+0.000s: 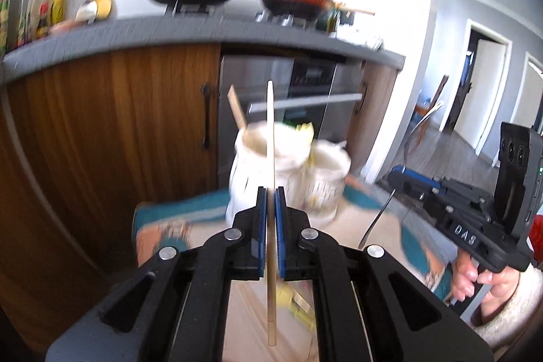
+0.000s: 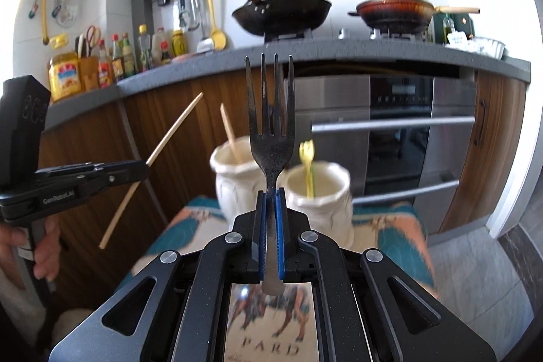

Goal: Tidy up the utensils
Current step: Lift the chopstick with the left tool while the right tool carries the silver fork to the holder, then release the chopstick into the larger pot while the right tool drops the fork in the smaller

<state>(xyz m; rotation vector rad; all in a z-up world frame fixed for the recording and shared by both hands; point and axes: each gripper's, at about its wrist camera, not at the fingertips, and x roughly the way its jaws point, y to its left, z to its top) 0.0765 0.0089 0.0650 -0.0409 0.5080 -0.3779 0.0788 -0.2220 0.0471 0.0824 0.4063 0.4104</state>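
My left gripper is shut on a wooden chopstick, held upright above the table; it also shows in the right wrist view. My right gripper is shut on a metal fork, tines up. Two cream ceramic holders stand ahead on the table: the left holder has a wooden stick in it, the right holder has a yellow utensil. Both holders show blurred in the left wrist view. The right gripper with its fork shows at the right of the left wrist view.
A patterned teal and orange cloth covers the table. Yellow and wooden items lie on it below my left gripper. Beyond stand wooden cabinets, an oven and a counter with pans and bottles.
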